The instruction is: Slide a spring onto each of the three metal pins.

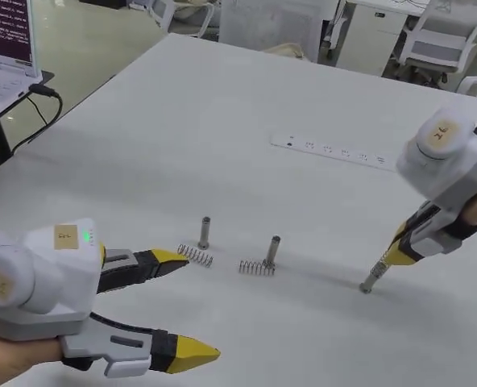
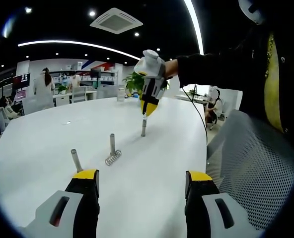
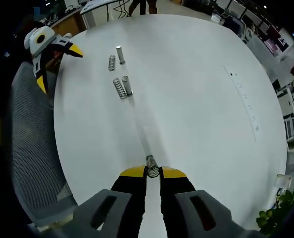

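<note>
Springs for two pins lie loose on the counter (image 1: 222,145): the left spring (image 1: 195,255) is beside the left pin (image 1: 205,232), near the wide-open, empty left tongs (image 1: 198,306), and the middle spring (image 1: 257,267) is at the foot of the middle pin (image 1: 274,251). At the right pin (image 1: 369,282), the right tongs (image 1: 393,256) are closed on the third spring (image 3: 152,171), which seems partway on. Next, that spring probably wants seating and releasing before the other two are done.

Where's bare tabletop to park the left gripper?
Bare table beyond the pin row, up to the power strip. Also the near strip between left gripper and right gripper. Crowded: left pin and left spring, middle pin and middle spring, right pin under the right gripper holding the third spring.
</note>
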`<state>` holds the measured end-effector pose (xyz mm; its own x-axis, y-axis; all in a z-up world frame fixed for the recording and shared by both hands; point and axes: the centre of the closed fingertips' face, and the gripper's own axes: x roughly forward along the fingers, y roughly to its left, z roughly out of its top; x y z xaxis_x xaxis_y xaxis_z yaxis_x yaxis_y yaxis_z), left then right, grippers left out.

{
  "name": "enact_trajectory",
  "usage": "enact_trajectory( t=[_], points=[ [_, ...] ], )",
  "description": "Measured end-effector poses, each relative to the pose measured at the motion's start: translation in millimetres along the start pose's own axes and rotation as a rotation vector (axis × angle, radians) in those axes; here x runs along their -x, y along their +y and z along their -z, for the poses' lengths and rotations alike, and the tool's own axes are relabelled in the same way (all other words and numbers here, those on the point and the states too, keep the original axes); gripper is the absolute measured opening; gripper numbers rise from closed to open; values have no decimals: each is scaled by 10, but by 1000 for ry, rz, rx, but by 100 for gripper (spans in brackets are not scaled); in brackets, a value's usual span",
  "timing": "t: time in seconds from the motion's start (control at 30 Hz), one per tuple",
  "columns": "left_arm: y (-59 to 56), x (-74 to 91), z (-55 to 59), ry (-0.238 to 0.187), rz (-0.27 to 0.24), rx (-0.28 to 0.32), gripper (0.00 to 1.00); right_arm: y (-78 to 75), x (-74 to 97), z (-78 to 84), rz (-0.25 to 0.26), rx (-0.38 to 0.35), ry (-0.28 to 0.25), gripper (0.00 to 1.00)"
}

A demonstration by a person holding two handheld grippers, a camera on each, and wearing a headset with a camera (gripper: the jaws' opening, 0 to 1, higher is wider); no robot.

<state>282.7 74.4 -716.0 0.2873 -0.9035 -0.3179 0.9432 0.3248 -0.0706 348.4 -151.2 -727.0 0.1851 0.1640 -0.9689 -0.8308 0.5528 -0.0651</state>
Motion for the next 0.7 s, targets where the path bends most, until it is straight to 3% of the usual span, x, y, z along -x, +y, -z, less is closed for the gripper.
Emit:
enact_trajectory(
  t=[0.7],
  points=[
    [-5, 2, -6, 3, -3, 0, 65, 15, -228, 36, -8, -31, 4, 7]
  ],
)
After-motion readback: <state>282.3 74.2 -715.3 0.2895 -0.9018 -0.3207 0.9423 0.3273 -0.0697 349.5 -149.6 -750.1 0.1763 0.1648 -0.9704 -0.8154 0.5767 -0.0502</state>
